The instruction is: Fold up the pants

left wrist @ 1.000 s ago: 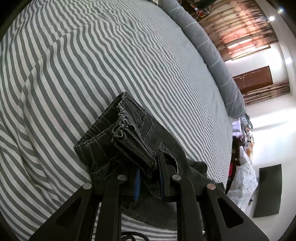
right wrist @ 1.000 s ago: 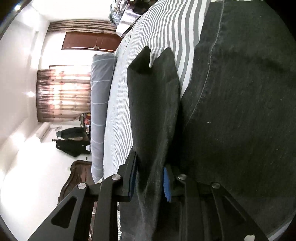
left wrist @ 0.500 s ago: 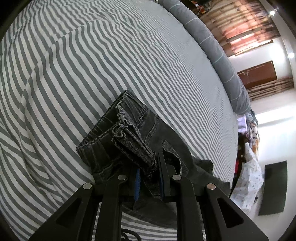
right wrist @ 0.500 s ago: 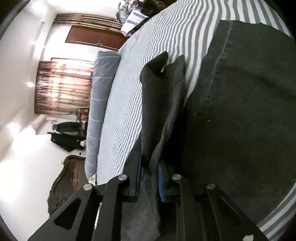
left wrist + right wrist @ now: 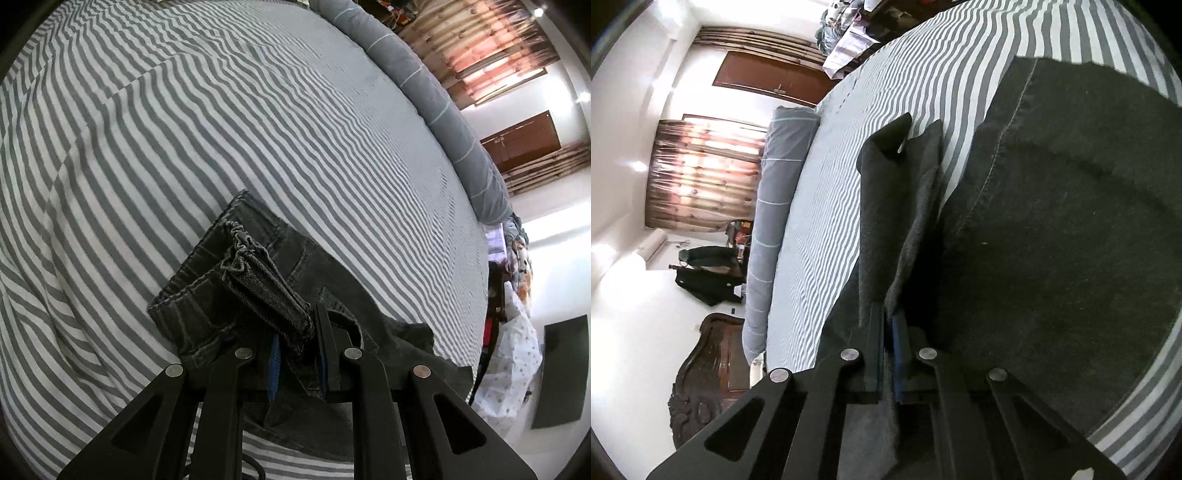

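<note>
Dark grey denim pants lie on a grey and white striped bed. In the left wrist view my left gripper is shut on a bunched fold of the elastic waistband, which sticks up between the blue pads. In the right wrist view my right gripper is shut on a raised fold of the pants, near the leg end. The rest of the leg lies flat on the bed to the right.
A long grey bolster runs along the far side of the bed. Beyond it are curtains, a wooden door, a carved headboard and piled clothes and bags.
The right gripper's jaws have closed tighter on the fold and it has drawn back, so more striped bed shows. The left gripper keeps its hold and has lifted slightly.
</note>
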### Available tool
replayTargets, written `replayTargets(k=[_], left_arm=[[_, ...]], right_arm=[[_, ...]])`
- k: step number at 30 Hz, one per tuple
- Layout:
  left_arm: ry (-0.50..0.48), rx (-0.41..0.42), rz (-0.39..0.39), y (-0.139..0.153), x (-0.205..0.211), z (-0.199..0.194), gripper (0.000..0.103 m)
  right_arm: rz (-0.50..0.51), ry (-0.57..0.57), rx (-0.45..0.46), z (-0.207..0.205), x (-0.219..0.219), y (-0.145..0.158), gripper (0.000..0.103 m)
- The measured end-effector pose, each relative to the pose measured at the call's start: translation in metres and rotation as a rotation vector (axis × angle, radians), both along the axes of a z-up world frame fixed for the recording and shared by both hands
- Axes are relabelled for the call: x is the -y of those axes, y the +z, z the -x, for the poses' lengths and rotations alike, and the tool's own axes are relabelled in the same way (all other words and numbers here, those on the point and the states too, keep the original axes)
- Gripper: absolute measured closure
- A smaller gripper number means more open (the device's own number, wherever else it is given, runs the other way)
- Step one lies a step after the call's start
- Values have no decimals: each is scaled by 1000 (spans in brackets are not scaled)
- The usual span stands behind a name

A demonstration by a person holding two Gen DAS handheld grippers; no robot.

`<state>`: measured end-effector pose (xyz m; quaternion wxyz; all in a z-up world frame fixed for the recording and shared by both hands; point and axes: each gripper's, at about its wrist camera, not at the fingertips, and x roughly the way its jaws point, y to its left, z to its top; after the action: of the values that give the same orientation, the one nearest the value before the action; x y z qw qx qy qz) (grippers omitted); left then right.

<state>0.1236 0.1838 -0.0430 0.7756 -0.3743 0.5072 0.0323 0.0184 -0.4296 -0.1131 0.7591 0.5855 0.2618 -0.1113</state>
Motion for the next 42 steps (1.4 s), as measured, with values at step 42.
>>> replayTargets(k=[42], left_arm=[[-378, 227, -404, 37, 62, 79, 64]], right_arm=[[203, 90, -219, 89, -28, -13, 100]])
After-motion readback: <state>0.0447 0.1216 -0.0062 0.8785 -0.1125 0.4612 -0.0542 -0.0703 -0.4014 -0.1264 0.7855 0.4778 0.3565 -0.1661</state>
